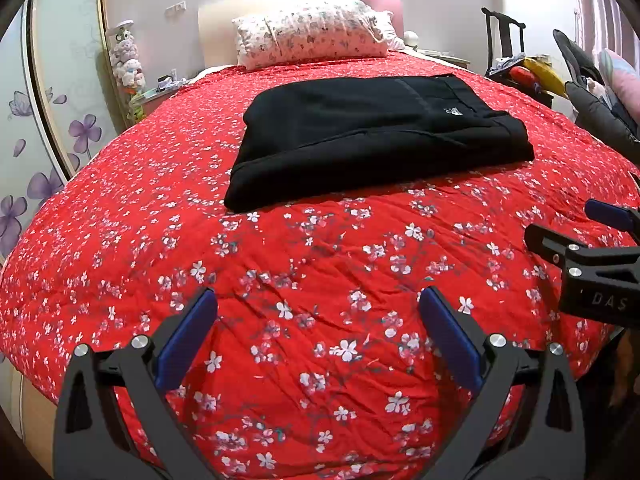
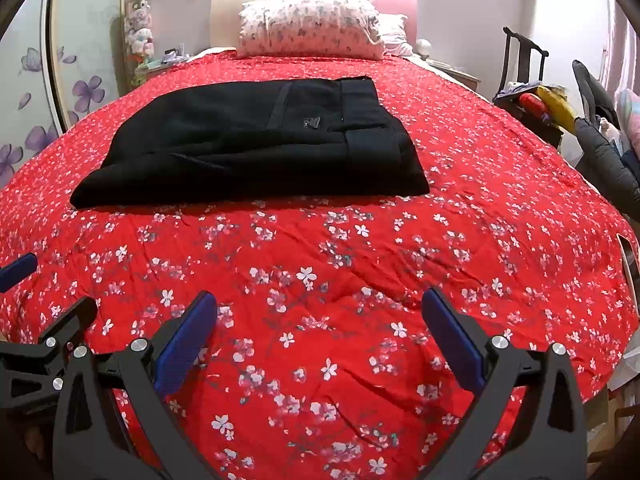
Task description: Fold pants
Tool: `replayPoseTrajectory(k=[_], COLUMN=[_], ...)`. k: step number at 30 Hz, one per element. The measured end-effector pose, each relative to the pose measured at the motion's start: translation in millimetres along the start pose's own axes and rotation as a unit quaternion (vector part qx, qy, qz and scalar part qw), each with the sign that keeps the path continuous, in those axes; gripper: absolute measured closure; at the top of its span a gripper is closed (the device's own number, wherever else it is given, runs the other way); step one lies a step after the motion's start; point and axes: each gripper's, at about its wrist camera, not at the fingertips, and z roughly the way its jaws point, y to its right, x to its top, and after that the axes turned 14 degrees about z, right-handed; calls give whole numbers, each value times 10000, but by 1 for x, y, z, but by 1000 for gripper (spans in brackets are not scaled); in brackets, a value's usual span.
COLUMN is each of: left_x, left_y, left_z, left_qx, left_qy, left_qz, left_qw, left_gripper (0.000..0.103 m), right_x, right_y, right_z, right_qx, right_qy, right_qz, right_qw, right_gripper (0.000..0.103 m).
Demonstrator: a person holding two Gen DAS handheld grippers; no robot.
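Both wrist views are showing a brightly, evenly lit room. Strong fisheye distortion is bulging the red bedspread (image 1: pixel 320 260) into a dome and bending the wardrobe door (image 1: pixel 60 92) at the left, while dark vignetting is cutting the corners. The far wall (image 2: pixel 460 0) is washing out towards white. A soft, narrow shadow is lying along the near edge of the black pants (image 2: pixel 256 140). Focus is staying fairly sharp throughout.

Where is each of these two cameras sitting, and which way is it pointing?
Left wrist: on the open left gripper, facing up the bed to the folded black pants; the right gripper shows at the right edge.
Right wrist: on the open right gripper, facing likewise; the left gripper shows at the left edge.
Shared: pants, red floral quilt, pillow.
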Motion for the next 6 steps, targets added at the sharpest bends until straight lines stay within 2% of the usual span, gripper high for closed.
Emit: replayPoseTrajectory(k=[6], left_x=[1], left_y=[-2], left_z=[1], left_qx=[-25], left_qy=[-26], left_qz=[-12], left_qw=[10000], left_gripper=[2], right_x=[1], right_y=[1], right_z=[1], right_qx=[-13], right_qy=[-52], right_qz=[-10], right_qw=[10000], right_gripper=[1])
